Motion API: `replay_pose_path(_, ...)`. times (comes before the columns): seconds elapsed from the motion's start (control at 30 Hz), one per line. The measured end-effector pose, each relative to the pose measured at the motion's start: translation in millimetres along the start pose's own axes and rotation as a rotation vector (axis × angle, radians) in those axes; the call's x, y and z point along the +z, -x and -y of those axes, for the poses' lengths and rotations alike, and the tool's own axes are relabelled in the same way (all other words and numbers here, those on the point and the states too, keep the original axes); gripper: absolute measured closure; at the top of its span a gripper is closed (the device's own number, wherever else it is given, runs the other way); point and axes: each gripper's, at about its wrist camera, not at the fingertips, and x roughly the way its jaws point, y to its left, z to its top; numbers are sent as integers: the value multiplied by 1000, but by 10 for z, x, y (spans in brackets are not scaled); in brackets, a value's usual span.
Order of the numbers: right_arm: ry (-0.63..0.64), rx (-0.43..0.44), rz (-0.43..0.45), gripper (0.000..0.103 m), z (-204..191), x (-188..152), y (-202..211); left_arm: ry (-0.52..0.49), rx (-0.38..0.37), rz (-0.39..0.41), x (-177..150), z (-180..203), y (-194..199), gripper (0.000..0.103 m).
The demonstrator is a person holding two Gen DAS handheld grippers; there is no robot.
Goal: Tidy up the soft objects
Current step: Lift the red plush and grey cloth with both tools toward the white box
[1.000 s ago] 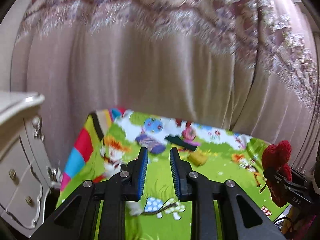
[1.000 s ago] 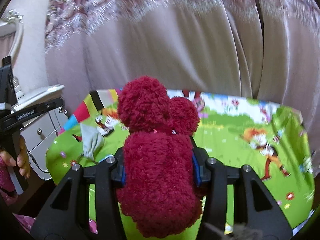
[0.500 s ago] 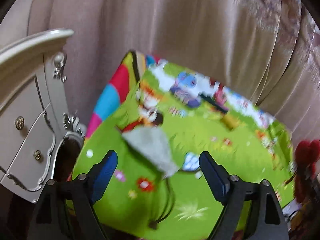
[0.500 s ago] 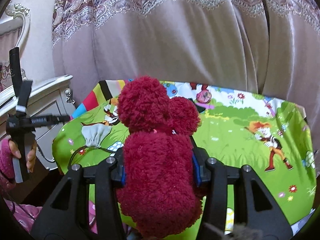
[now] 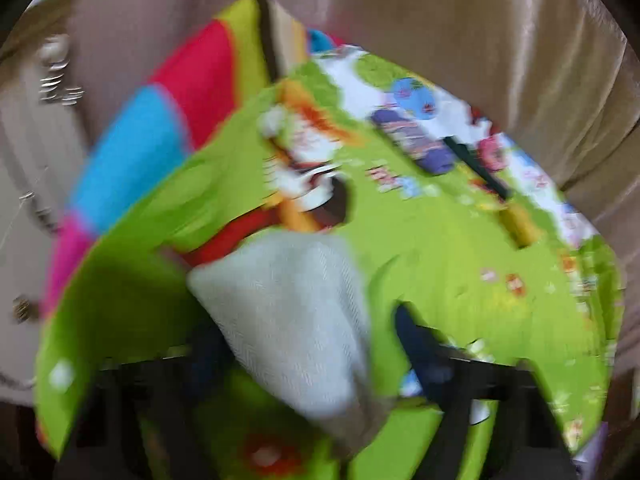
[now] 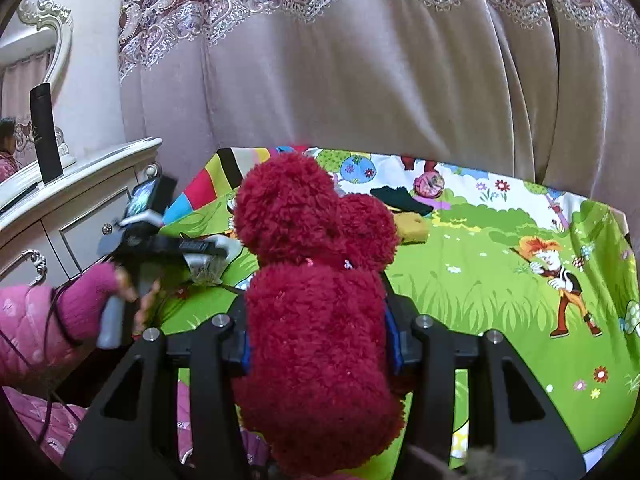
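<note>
The right hand-held gripper [image 6: 318, 344] clamped a red plush toy [image 6: 316, 300]; the left hand-held gripper [image 5: 308, 356] had just been closing around a grey cloth [image 5: 292, 320] (view blurred). Sorting looked barely begun.

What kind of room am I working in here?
Most likely a bedroom at home: a heavy draped curtain with a lace border, an ornate white dresser with drawers, and a cartoon-printed cover spread over what may be a bed or low table.
</note>
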Motion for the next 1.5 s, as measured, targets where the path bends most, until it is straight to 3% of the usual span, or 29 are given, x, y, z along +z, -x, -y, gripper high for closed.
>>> replay_pose_path(0.03, 1, 1, -2, 51, -8, -6, -5, -19, -74, -45, 73, 67, -27, 98)
replay_pose_path(0.07, 6, 3, -2, 51, -21, -12, -5, -41, -95, -26, 110, 149, 28, 98)
replay_pose_path(0.13, 14, 5, 3, 51, -35, -7, 7, -152, -81, 103, 139, 425, 352, 98)
replay_pose_path(0.33, 5, 0, 73, 51, -28, 173, 170, -349, -105, 404, 133, 1146, 1440, 98)
replay_pose_path(0.53, 40, -29, 211, 51, -77, 464, 571, -439, -141, 554, 124, 1604, 1993, 97)
replay_pose_path(0.97, 71, -109, 380, 51, -20, 741, 1209, -537, -185, 640, -147, 1991, 2468, 97)
replay_pose_path(1.5, 108, -250, 403, 50, 306, 596, 1789, -704, -310, 658, -666, 2748, 2680, 96)
